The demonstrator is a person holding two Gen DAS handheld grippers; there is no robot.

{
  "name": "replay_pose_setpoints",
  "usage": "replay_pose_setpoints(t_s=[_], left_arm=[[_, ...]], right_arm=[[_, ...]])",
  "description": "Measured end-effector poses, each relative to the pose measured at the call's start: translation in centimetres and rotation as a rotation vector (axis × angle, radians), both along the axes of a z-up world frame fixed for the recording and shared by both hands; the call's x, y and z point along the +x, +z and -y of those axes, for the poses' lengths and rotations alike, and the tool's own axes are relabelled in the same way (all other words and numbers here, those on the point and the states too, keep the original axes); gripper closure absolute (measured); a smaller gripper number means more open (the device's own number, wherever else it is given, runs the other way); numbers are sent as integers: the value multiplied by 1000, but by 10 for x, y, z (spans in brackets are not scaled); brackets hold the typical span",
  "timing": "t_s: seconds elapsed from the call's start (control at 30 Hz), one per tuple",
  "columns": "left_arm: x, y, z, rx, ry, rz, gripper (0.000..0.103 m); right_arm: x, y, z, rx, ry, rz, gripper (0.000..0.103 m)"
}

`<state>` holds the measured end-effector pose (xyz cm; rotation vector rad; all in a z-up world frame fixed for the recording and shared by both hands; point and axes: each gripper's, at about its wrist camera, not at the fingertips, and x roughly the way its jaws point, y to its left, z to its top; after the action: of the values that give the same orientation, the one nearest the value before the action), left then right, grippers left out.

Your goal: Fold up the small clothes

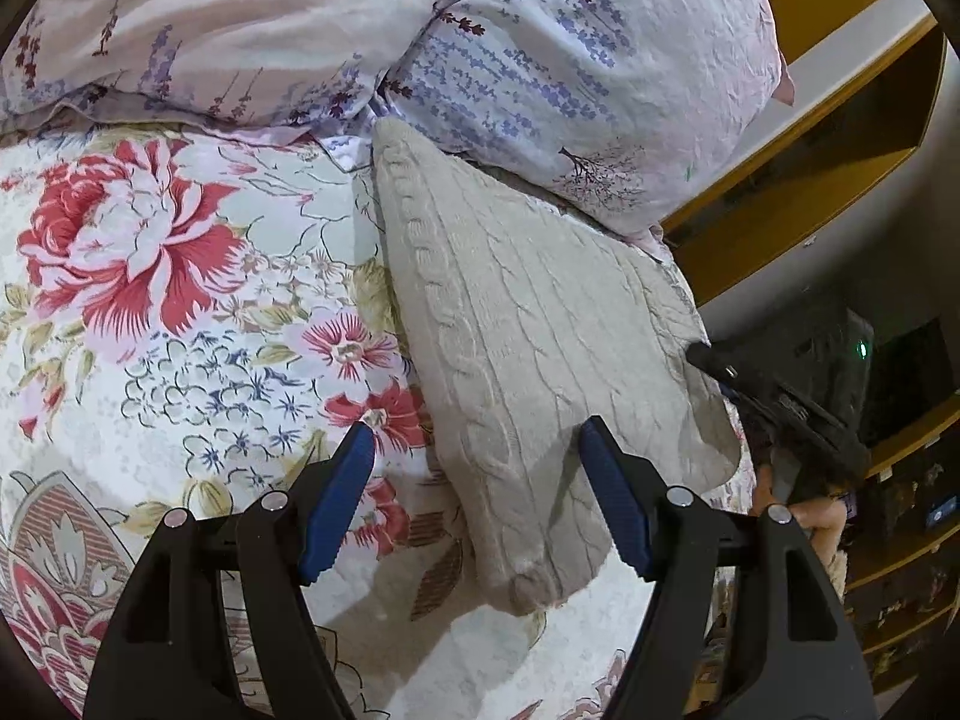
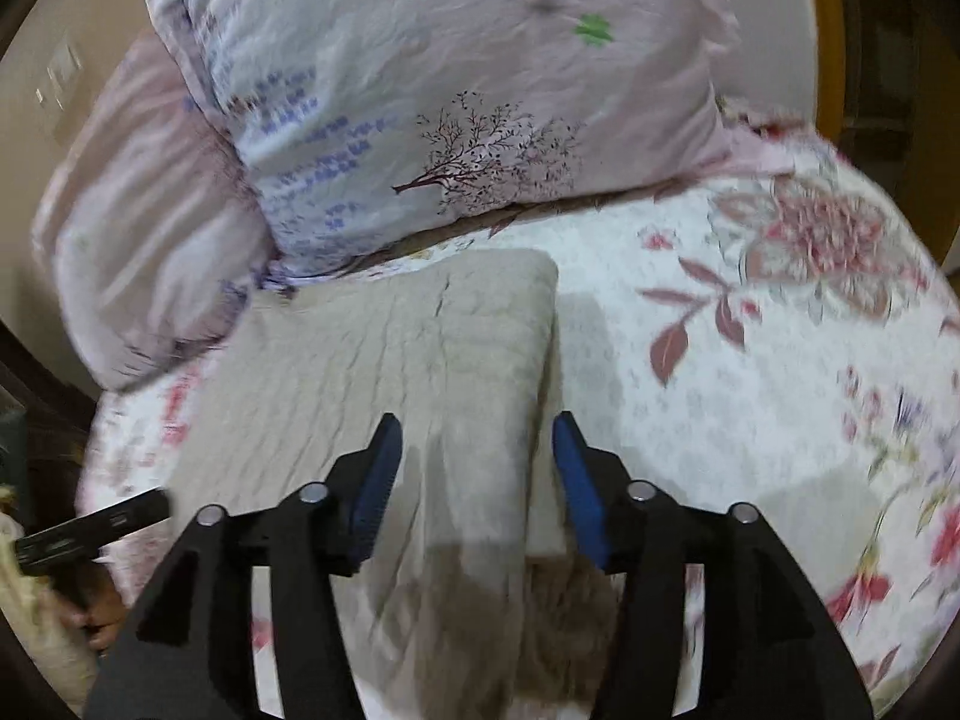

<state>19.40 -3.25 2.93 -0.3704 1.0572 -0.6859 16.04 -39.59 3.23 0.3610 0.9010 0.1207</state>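
Note:
A beige cable-knit garment (image 1: 528, 360) lies folded on the floral bedspread (image 1: 150, 312), its far end against the pillows. My left gripper (image 1: 477, 441) is open and empty, hovering over the garment's near left edge. In the right wrist view the same garment (image 2: 396, 348) lies flat below my right gripper (image 2: 477, 435), which is open and empty above its near right part. The right gripper's body (image 1: 780, 408) shows at the garment's right edge in the left wrist view. The left gripper's tip (image 2: 90, 531) shows at the left in the right wrist view.
Two pale floral pillows (image 1: 570, 60) (image 2: 468, 96) lie at the head of the bed, touching the garment's far end. Bedspread (image 2: 750, 360) extends to the right of the garment. A yellow wooden shelf unit (image 1: 810, 180) stands beside the bed.

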Motion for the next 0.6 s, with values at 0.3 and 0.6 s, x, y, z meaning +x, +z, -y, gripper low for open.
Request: replay_pose_setpoints(t_s=[0.3,0.6], left_arm=[[-8,1,2,-17,9,-7,32],[-16,1,12,7,-10,-14,32]], right_arm=[[-51,-8,23,212,13,-8,56],[-64,7,14,120,5,86,95]])
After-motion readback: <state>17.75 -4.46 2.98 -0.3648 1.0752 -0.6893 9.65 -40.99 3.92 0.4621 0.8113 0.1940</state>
